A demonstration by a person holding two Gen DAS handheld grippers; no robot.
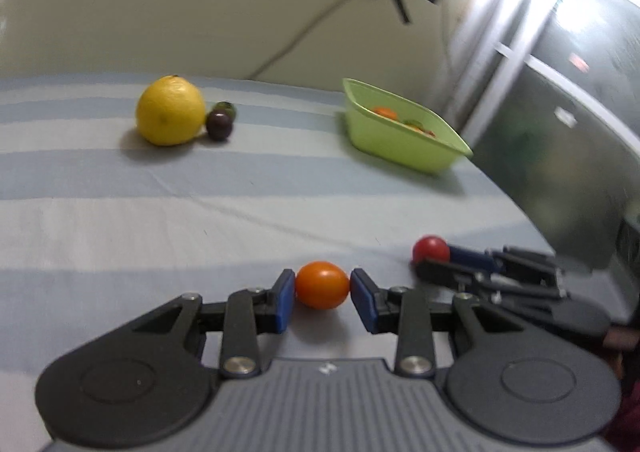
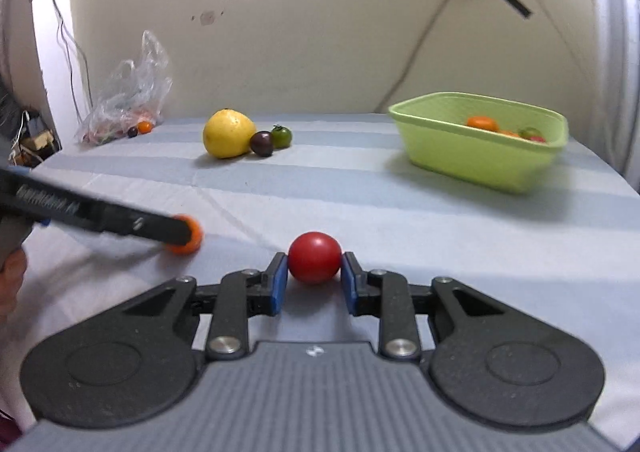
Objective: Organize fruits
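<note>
While glossy, the orange tomato (image 1: 322,285) looks oval.

Glossy smooth tomatoes (image 2: 315,257); matt plastic tub (image 2: 480,148); striped cloth (image 2: 360,188); crinkled clear bag (image 2: 128,92).

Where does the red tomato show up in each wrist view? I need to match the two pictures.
Left wrist view: the red tomato sits at lower right, at the tip of the right claw, which reaches in from the right edge.
Right wrist view: the red tomato is at lower centre, between the right claw's blue pads.
Shared landmark: the green basket, beyond the tomato and to the right in both views.
</note>
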